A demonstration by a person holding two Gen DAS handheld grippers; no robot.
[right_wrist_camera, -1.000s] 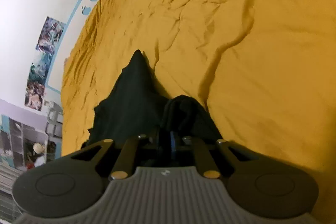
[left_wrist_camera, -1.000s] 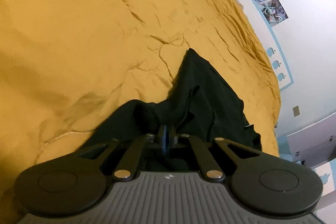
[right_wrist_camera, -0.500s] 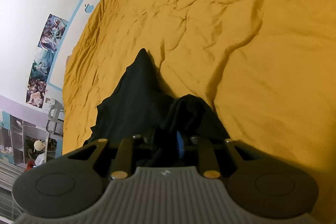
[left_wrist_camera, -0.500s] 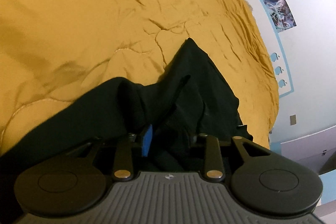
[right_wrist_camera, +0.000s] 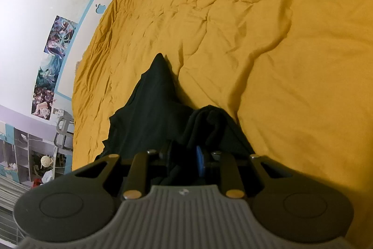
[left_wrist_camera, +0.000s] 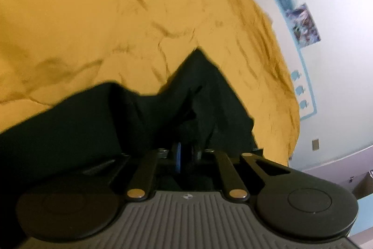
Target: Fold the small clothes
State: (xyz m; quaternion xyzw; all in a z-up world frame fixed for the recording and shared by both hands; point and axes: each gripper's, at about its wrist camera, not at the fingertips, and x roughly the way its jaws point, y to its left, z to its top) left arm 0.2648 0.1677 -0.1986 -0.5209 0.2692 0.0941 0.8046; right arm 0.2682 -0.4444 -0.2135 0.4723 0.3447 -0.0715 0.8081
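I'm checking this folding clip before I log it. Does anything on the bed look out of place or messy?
Only the black garment itself: it lies bunched and crumpled on the creased yellow bedspread, one corner poking up to a point, not yet flat or folded. Nothing looks spilled or damaged.

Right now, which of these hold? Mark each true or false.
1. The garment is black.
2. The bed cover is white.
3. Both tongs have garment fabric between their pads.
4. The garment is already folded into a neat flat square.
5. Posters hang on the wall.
1. True: the garment is black.
2. False: the bed cover is mustard yellow.
3. True: the left tongs and the right tongs both pinch cloth.
4. False: it lies bunched, with one corner pointing away.
5. True: posters hang beside the bed.
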